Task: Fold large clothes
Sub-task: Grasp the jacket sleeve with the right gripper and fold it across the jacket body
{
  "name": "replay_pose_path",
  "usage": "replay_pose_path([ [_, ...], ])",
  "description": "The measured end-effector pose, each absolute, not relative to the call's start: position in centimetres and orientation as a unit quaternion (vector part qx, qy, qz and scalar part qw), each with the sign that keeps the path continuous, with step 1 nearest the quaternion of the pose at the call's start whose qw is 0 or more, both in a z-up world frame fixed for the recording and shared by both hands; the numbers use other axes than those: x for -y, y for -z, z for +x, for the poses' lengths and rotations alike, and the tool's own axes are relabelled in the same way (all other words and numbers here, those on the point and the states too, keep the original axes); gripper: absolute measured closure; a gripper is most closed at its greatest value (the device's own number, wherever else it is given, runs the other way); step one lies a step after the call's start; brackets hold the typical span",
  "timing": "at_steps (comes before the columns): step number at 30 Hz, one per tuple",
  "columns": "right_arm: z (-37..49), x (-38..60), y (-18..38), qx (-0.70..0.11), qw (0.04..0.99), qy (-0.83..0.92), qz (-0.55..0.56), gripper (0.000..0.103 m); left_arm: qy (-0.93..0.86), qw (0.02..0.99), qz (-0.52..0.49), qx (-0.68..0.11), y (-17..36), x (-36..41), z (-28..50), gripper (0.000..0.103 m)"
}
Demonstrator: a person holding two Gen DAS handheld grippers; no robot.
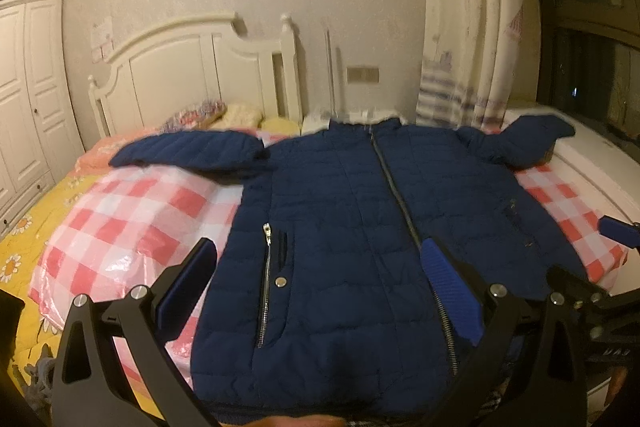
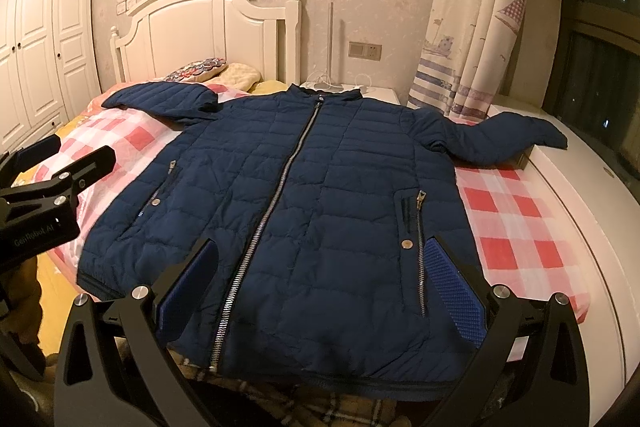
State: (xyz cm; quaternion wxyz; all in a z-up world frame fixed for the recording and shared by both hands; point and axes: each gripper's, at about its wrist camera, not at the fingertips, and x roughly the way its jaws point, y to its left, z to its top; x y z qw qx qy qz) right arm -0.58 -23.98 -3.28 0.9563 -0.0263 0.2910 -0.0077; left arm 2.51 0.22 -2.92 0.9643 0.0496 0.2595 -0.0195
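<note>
A navy quilted jacket [image 1: 340,211] lies flat, front up and zipped, on a pink-and-white checked sheet [image 1: 132,211], both sleeves spread out to the sides. It also shows in the right wrist view [image 2: 304,187]. My left gripper [image 1: 318,253] is open and empty, above the jacket's lower left half near the hem. My right gripper [image 2: 322,253] is open and empty, above the lower right half near the hem. The left gripper [image 2: 60,167] shows at the left edge of the right wrist view. The right gripper's fingertip [image 1: 618,231] shows at the right edge of the left wrist view.
The checked sheet [image 2: 516,223] covers a bed with a white headboard [image 2: 208,23] and pillows [image 2: 216,71] at the far end. A white wardrobe [image 2: 36,39] stands left. A curtain [image 2: 476,11], a white ledge [image 2: 580,195] and a dark window are right. A nightstand [image 2: 360,93] is behind the collar.
</note>
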Motion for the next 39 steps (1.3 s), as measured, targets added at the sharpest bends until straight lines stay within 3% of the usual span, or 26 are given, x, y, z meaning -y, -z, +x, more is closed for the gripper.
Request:
replay_pose_path([
  [10, 8.7, 33.5, 6.5, -0.369, 0.926, 0.043, 0.063, 0.005, 0.029, 0.887, 0.061, -0.457, 9.4, -0.5, 20.4, 0.002],
  [19, 19.5, 49.6, 8.6, -0.366, 0.891, 0.155, 0.221, 0.005, -0.016, 0.892, 0.09, -0.443, 12.5, -0.7, 30.2, 0.002],
  [34, 32.6, 62.1, 10.3, -0.369, 0.856, 0.246, 0.267, 0.005, 0.007, 0.889, 0.028, -0.457, 13.6, -2.1, 33.2, 0.002],
  [36, 33.1, 61.9, 10.3, -0.37, 0.86, 0.239, 0.257, 0.022, 0.008, 0.889, 0.026, -0.458, 13.7, -2.0, 33.4, 0.002],
  [38, 33.4, 61.4, 9.7, -0.364, 0.871, 0.229, 0.237, 0.072, 0.008, 0.889, 0.027, -0.457, 13.7, -2.1, 33.3, 0.002],
  [39, 33.1, 60.7, 8.8, -0.344, 0.882, 0.23, 0.224, 0.079, 0.008, 0.889, 0.026, -0.456, 13.7, -2.1, 33.3, 0.002],
])
